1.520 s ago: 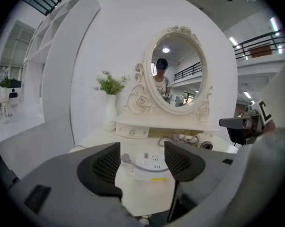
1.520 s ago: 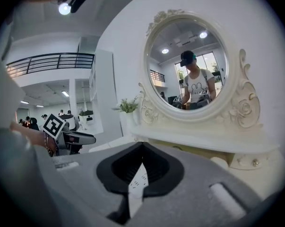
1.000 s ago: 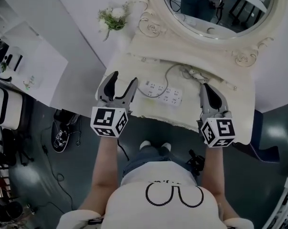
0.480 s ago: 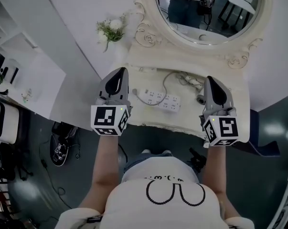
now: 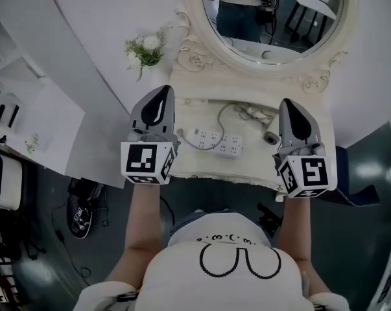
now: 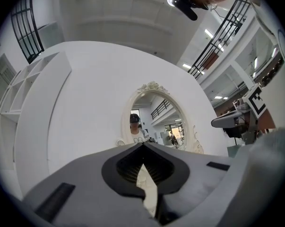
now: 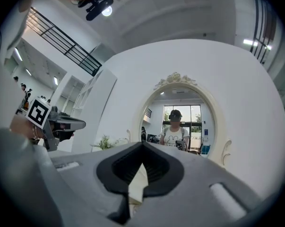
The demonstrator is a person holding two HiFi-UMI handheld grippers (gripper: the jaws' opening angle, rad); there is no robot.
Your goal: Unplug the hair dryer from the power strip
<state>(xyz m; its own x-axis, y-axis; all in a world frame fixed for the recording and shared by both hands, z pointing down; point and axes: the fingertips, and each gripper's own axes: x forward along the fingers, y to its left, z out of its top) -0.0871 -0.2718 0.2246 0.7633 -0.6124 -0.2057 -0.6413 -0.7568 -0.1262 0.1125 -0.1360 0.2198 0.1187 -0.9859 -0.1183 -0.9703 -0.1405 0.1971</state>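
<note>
A white power strip lies on the cream dressing table, and a pale cord loops up from it toward the back. A grey round-ended object, possibly the hair dryer, lies just left of my right gripper and is partly hidden by it. My left gripper hovers left of the strip, shut and empty. My right gripper hovers to the right, also shut and empty. In both gripper views the jaws meet with nothing between them, left gripper and right gripper, and both point at the mirror.
An ornate oval mirror rises behind the table and reflects a person. A small flower bunch sits on the wall to the left. White shelving stands at far left. The table's front edge is close to the person's body.
My left gripper's jaws, open a second ago, have shut on nothing. Both grippers have risen and now point more level, toward the mirror. The power strip has not moved.
</note>
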